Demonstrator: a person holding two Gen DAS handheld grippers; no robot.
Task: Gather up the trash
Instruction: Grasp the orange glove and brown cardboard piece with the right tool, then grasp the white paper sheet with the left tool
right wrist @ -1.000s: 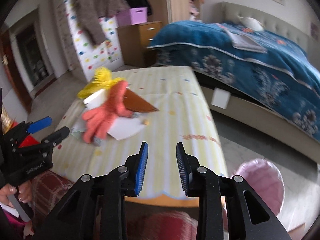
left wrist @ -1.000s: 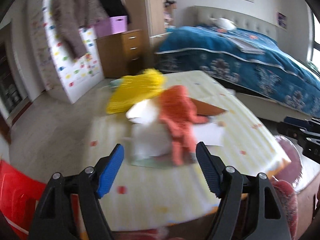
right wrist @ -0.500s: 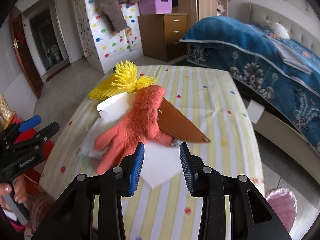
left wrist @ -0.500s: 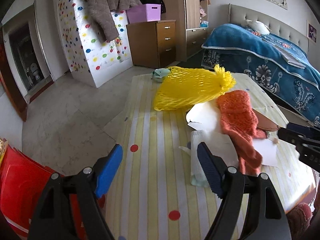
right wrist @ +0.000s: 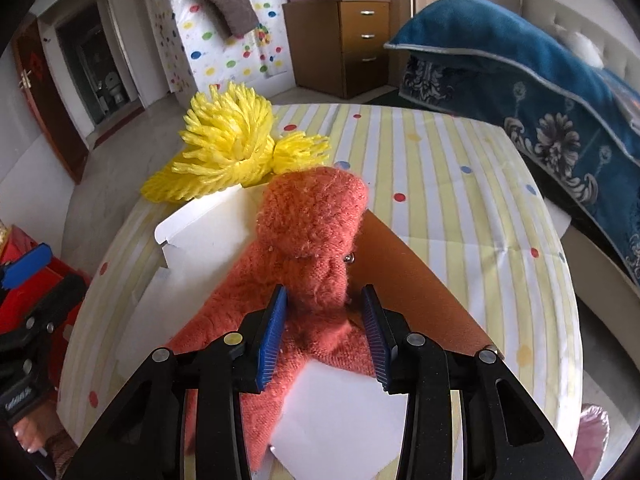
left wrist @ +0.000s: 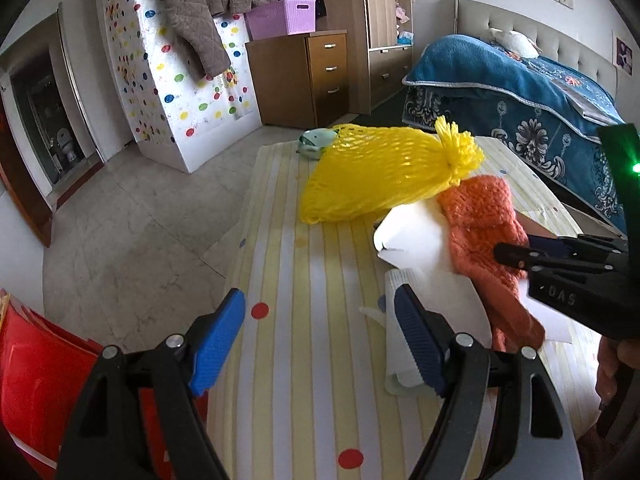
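Lying on the striped table (right wrist: 460, 184), the orange glove (right wrist: 312, 236) runs its long axis from the rounded cuff at 12 o'clock in your right wrist view down to its spread fingers at about 7 o'clock, so the cuff points away from you toward the yellow net (right wrist: 228, 148). The net stretches from its tufted end beside the cuff out toward 10 o'clock, and in the left wrist view the net (left wrist: 376, 176) lies with its tuft at 3 o'clock. White paper (right wrist: 204, 232) sits under and beside the glove, and a brown sheet (right wrist: 408, 280) pokes out at 3 o'clock. Your right gripper (right wrist: 324, 312) straddles the glove's narrow middle; its jaws are closing, with the knit bunched between the blue pads, though you cannot quite tell whether both pads already press on it. The glove's fingertips are hidden behind the gripper body, and a small shiny bit at its right edge is too small to make out. Your left gripper (left wrist: 316, 332) stands wide over the bare stripes at 6 o'clock of its view, holding nothing, its right pad just in front of the paper (left wrist: 436, 300). From there the glove (left wrist: 488, 240) is partly covered by your right gripper at 3 o'clock. A greenish item (left wrist: 316, 142) behind the net is mostly hidden. A red bin (left wrist: 36, 364) is cut off at 8 o'clock.
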